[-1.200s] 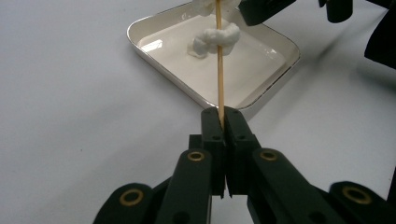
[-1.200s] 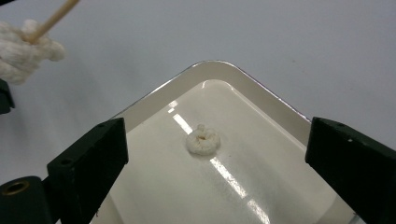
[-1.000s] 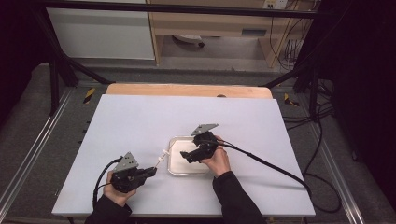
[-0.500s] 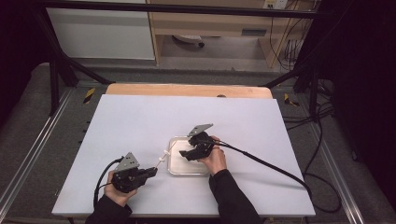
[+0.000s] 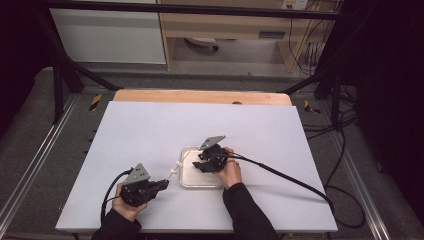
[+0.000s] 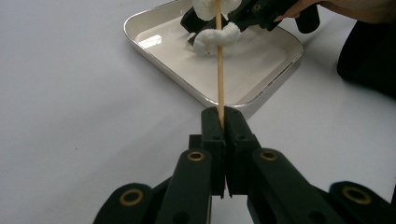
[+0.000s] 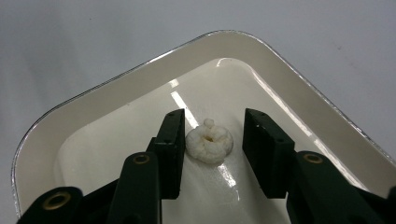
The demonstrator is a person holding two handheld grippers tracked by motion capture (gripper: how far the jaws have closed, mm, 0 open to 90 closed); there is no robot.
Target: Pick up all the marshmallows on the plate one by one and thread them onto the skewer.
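My left gripper (image 5: 162,184) (image 6: 223,116) is shut on the near end of a thin wooden skewer (image 6: 219,79), which points at the white tray (image 5: 186,185) (image 6: 154,60). A white puffy piece (image 5: 176,167) sits on the skewer near the tray's left rim. In the left gripper view two white pieces (image 6: 217,37) line up with the stick. My right gripper (image 5: 197,165) (image 7: 212,149) reaches down into the tray (image 7: 116,79), its jaws either side of a white ring-shaped piece (image 7: 209,141) on the tray floor. The jaws have just been closing; a gap shows at the right jaw.
The tray stands near the front middle of a white tabletop (image 5: 150,130) with a wooden strip (image 5: 200,96) along its far edge. A black cable (image 5: 285,175) runs from my right gripper off to the right. Metal frame rails flank the table.
My right gripper has shifted slightly over the tray. The left hand and its skewer have kept still.
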